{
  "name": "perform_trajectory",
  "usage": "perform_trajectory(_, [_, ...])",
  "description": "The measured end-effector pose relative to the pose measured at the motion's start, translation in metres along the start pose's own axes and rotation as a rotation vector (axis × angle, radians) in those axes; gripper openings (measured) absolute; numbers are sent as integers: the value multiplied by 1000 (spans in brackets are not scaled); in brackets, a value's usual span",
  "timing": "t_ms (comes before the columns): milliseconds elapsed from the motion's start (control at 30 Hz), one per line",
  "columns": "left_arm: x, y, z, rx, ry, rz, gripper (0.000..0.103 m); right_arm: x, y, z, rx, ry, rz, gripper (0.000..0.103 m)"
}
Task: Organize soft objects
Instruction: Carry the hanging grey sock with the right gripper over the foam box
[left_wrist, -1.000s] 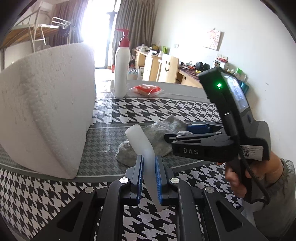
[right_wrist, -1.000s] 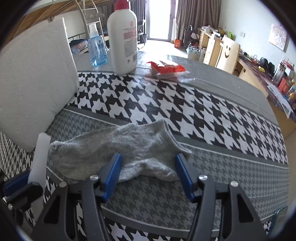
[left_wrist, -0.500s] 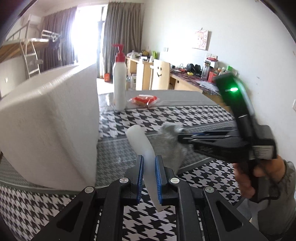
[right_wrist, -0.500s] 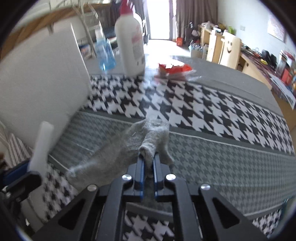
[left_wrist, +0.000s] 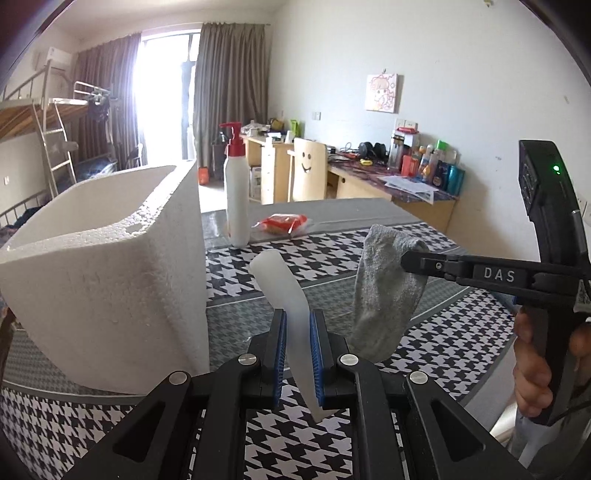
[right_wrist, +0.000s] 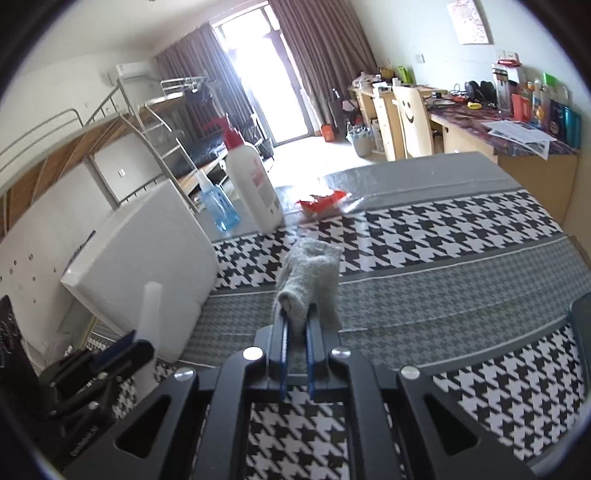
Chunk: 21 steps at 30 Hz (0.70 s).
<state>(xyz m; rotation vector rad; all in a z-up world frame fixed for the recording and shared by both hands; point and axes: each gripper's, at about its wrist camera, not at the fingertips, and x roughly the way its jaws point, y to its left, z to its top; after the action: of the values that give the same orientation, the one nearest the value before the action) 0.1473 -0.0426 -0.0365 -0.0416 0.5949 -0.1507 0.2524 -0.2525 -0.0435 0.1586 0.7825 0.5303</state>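
A grey sock (left_wrist: 388, 291) hangs in the air, pinched near its top by my right gripper (left_wrist: 410, 264), which reaches in from the right; in the right wrist view the same sock (right_wrist: 310, 280) is bunched between the blue pads of the right gripper (right_wrist: 296, 321). My left gripper (left_wrist: 297, 332) is shut on a white translucent soft strip (left_wrist: 280, 288) that stands up between its pads; the strip (right_wrist: 151, 310) also shows at the left of the right wrist view. A white foam box (left_wrist: 110, 258) with its top open stands to the left of both.
A white pump bottle (left_wrist: 236, 199) with a red top, a blue bottle (right_wrist: 218, 210) and a red packet (left_wrist: 284, 223) stand at the far side of the houndstooth tablecloth (left_wrist: 443, 343). A hand (left_wrist: 535, 365) holds the right gripper's handle. A desk and chair stand beyond.
My right gripper closed on the sock that lay flat on the cloth and lifted it clear of the table. My left gripper rose a little, still holding the strip.
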Motion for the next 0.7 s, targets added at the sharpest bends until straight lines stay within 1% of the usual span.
perform_trajectory(67, [-4,1,1,2,-13,0,14,-6,5,-1,0,-19,-1,10])
perform_trajectory(133, [-7,4,1,2,-20,-5,14,-11,9,-1,-5,-38,-32,10])
perform_trajectory(233, [-11,6,3,4,-31,-10,14,-17,11,-3,2,-44,-18,10])
perform_trajectory(333, [-13,6,5,13,-36,-25,14,-21,13,-5,2,-66,-33,10])
perform_trajectory(533, [-18,7,8,28,-53,-35,14,-27,20,-9,2,-91,-34,10])
perform_trajectory(700, [-22,9,12,32,-69,-39,14,-29,25,-11,-14,-104,-77,10])
